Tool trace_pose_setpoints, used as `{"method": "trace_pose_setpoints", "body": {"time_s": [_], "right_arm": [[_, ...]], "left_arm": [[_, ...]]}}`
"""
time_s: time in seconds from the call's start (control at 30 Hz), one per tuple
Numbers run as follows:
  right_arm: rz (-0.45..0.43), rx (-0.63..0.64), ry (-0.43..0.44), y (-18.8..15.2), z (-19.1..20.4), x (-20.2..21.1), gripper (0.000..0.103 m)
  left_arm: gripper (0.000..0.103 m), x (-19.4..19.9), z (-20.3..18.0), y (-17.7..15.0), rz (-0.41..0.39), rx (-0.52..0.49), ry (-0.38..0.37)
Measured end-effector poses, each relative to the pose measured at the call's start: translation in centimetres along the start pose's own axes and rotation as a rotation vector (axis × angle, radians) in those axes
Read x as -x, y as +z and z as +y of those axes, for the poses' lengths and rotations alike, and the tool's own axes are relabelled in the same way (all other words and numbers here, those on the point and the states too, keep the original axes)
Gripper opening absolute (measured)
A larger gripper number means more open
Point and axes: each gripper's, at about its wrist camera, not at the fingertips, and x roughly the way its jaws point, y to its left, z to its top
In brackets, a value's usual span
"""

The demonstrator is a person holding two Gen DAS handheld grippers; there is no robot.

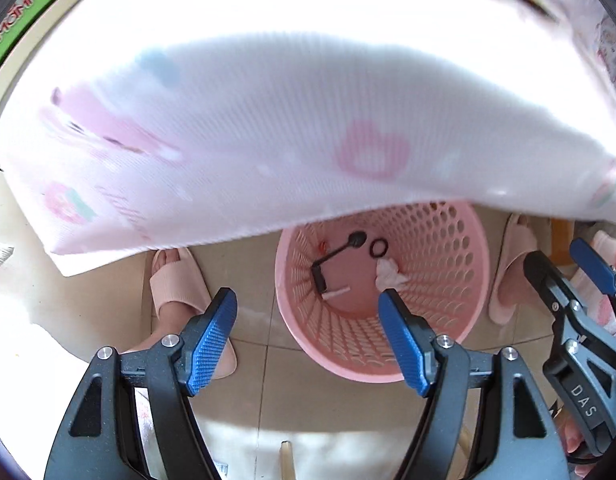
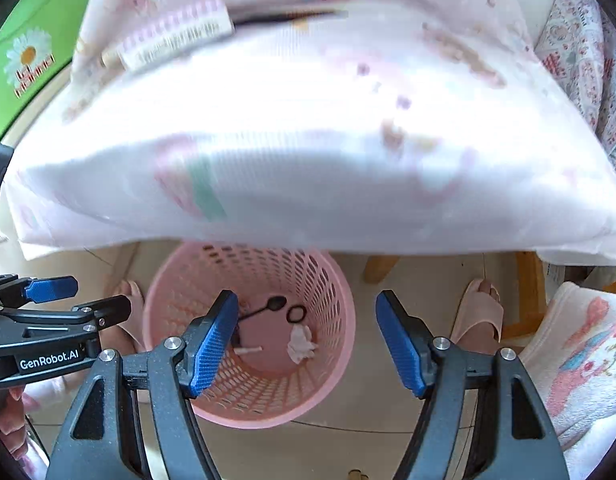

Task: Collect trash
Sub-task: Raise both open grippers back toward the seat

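A pink perforated trash basket (image 1: 448, 248) stands on the tiled floor, partly under a table's hanging cloth; it also shows in the right wrist view (image 2: 179, 280). Inside lie a crumpled white tissue (image 1: 390, 274) (image 2: 301, 345), a black spoon (image 1: 350, 242) (image 2: 267, 307), a black ring (image 1: 378, 247) (image 2: 296, 314) and a small white stick (image 1: 338, 293) (image 2: 247, 350). My left gripper (image 1: 308, 304) is open and empty above the basket's near left side. My right gripper (image 2: 305, 306) is open and empty above the basket's right rim; it also shows in the left wrist view (image 1: 564, 258).
A white and pink patterned tablecloth (image 1: 267, 120) (image 2: 308, 140) overhangs the basket's far side. The person's feet in pink slippers stand on either side (image 1: 175, 280) (image 1: 512, 264) (image 2: 478, 312). A wooden table leg (image 2: 382, 268) is behind. A pink printed cloth (image 2: 580, 356) lies at right.
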Motion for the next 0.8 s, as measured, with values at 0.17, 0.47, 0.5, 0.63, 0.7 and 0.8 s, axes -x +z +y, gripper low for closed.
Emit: {"method": "trace_pose_setpoints", "body": {"time_s": [0.17,0.47,0.5,0.63,0.7,0.8], "right_arm": [[-0.055,-0.051,0.018,1.0,-0.8,2.3,0.077],[-0.178,-0.074,-0.002,2.0,-1.5,6.6,0.077],[-0.195,-0.076,-0.013,2.0,-1.4,7.0,0.077],[-0.246,-0.085,-0.06,2.4,-1.5,8.0,0.084],[-0.278,-0.08,-0.077,2.6,-1.6,8.5,0.084],[-0.318,-0.04,-0.086,2.7,-1.3,9.3,0.085]], "left_arm": [[0.072,1.9,1.0,0.6,-0.034,0.033,-0.064],[0.072,6.3,1.8,1.1,-0.173,0.037,-0.042],[0.072,6.8,1.8,1.2,-0.192,0.033,-0.028],[0.078,8.9,2.3,1.6,-0.28,0.045,0.007],[0.08,9.6,2.5,1.6,-0.312,0.047,0.019],[0.087,10.4,2.5,1.6,-0.372,0.037,0.061]]}}
